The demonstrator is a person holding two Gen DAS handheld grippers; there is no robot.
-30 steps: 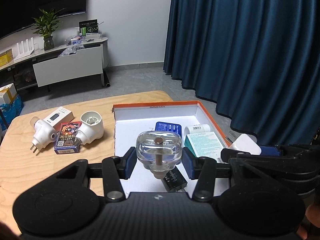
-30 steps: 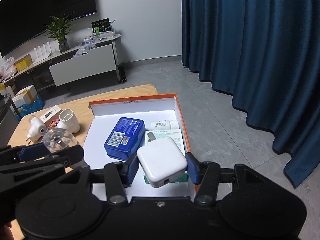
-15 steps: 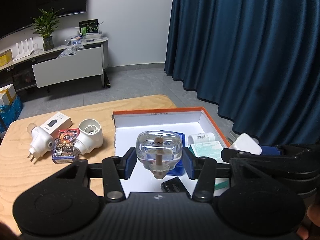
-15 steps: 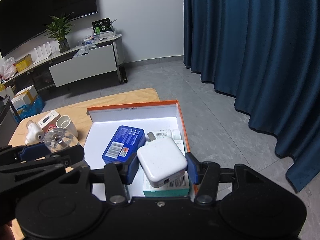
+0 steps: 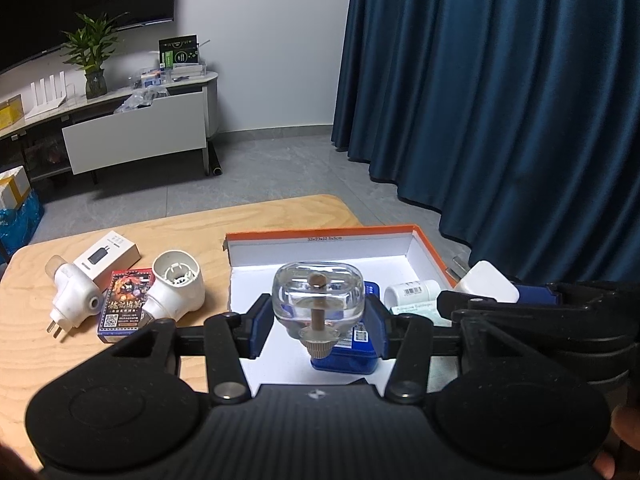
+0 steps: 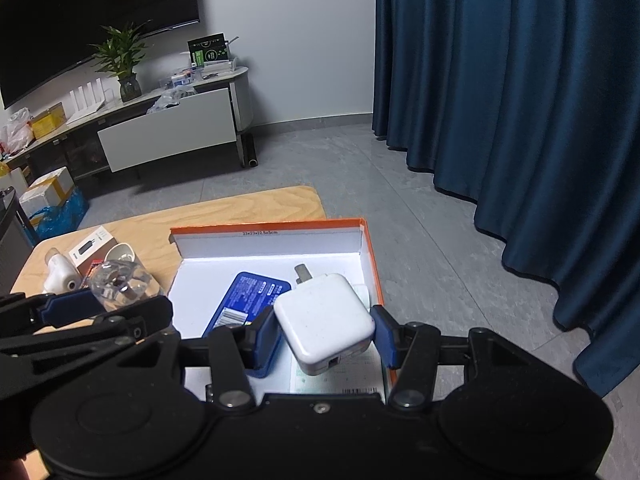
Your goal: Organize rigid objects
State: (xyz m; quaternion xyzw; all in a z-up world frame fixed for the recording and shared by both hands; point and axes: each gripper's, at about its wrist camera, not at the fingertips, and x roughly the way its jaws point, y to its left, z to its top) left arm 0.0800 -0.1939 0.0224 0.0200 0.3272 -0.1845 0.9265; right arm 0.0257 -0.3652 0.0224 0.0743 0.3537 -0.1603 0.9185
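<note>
While the left gripper [image 5: 318, 322] pinches a clear bottle [image 5: 318, 300] between its blue pads, it hangs over the near left part of the box [image 5: 320, 236], above the blue tin [image 5: 352, 354] lying on the white floor. The right gripper [image 6: 326, 336] clamps a white charger [image 6: 324, 320], tilted, prongs pointing away, over the box's right side close to the orange wall [image 6: 370, 264]. A white vial [image 5: 412, 292] and a green-white carton [image 5: 416, 310] lie along that wall. The far strip of the box floor [image 6: 256, 264] is bare. On the table [image 5: 120, 236] left of the box sit two white plugs [image 5: 74, 300] [image 5: 176, 288], a card pack [image 5: 126, 306] between them and a small carton [image 5: 106, 254] behind.
</note>
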